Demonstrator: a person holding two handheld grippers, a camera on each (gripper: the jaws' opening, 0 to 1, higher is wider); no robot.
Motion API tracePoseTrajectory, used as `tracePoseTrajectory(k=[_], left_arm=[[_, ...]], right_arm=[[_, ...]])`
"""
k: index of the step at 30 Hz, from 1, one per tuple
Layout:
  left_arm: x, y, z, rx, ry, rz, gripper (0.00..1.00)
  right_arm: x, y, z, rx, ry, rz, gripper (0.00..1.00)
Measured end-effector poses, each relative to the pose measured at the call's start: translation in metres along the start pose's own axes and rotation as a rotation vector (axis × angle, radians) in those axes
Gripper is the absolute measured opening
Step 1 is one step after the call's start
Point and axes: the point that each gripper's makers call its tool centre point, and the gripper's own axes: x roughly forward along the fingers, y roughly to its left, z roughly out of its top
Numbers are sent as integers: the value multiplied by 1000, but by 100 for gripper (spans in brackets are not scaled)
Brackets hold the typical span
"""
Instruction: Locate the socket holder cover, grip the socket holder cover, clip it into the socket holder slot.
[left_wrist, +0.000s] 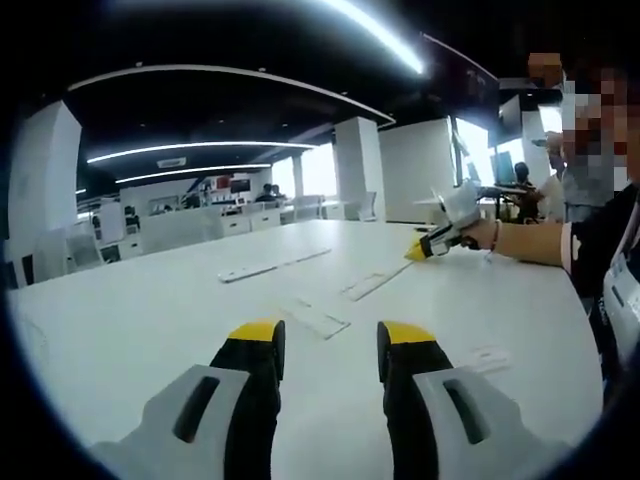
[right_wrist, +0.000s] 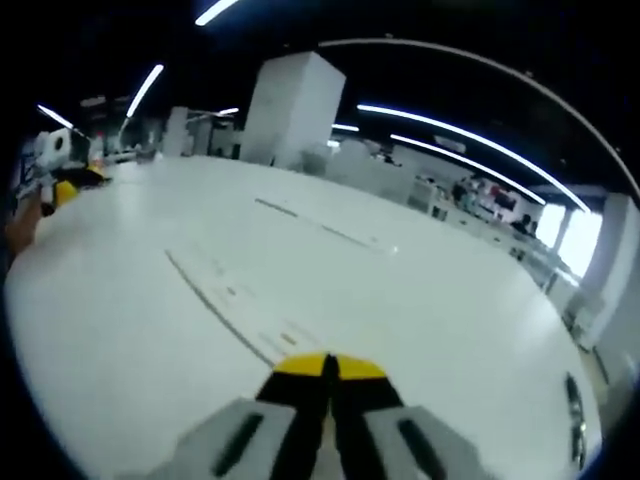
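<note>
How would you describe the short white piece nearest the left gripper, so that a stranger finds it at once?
On the white table, look just beyond the open left gripper. The short flat white piece lies there, much shorter than the long strips farther away.

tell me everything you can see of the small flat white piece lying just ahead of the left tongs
The small white piece is a thin, flat rectangular strip, plastic by the look of it, lying flat on the white table and angled across the left gripper view. It rests just beyond the open yellow-tipped left tongs, and nothing but the table touches it. Fine detail is too faint to tell, and whether it is the cover is unclear.
</note>
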Motion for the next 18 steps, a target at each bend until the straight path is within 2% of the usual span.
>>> tracePoseTrajectory(k=[18], left_arm=[[1,-2,-4,-1,16,-3,38]], right_arm=[[2,-1,1,8,-13,21,4]])
